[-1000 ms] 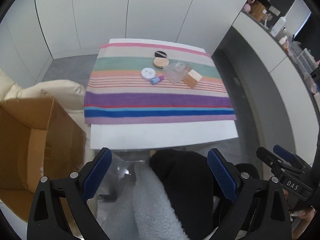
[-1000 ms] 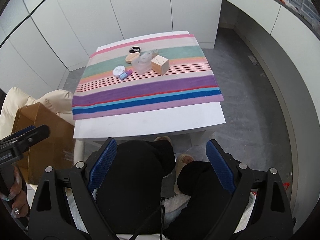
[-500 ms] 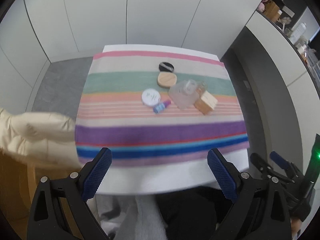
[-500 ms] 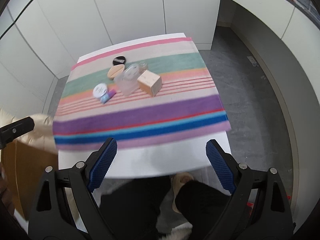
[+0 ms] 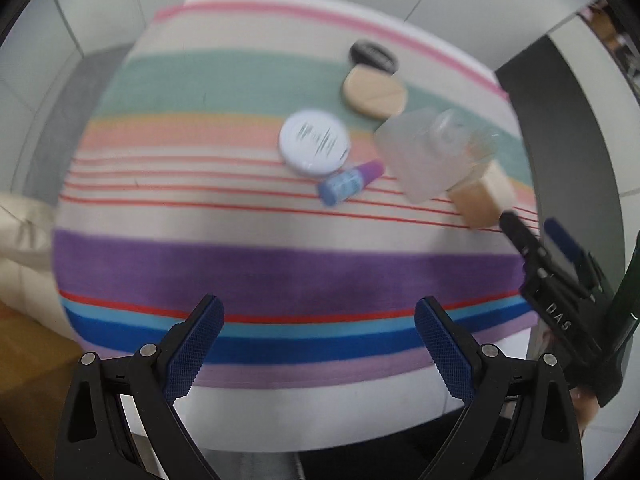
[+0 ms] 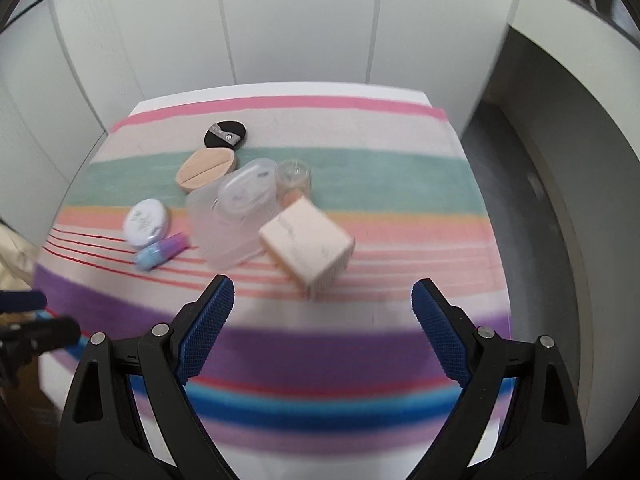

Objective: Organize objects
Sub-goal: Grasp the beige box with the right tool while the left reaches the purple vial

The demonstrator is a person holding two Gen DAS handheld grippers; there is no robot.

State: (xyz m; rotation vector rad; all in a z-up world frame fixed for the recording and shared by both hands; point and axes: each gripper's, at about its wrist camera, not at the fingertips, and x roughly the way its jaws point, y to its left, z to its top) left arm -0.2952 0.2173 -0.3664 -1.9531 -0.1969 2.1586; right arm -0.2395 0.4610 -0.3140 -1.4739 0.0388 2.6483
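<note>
Your left tool [image 5: 318, 318] and right tool [image 6: 322, 302] both gape wide, ribbed blue pads holding nothing, low in frame over the striped woven cloth [image 6: 360, 356] on the white surface [image 5: 320, 416]. Items cluster centre-left in the right view: black round puff [image 6: 225, 133], tan oval sponge [image 6: 206, 168] just below it, white round compact [image 6: 145, 217], small blue-purple tube [image 6: 160, 251], frosted plastic container [image 6: 230, 216], clear jar [image 6: 294, 184] behind it, peach cardboard box [image 6: 308, 250] touching the container. Motion blur softens edges.
</note>
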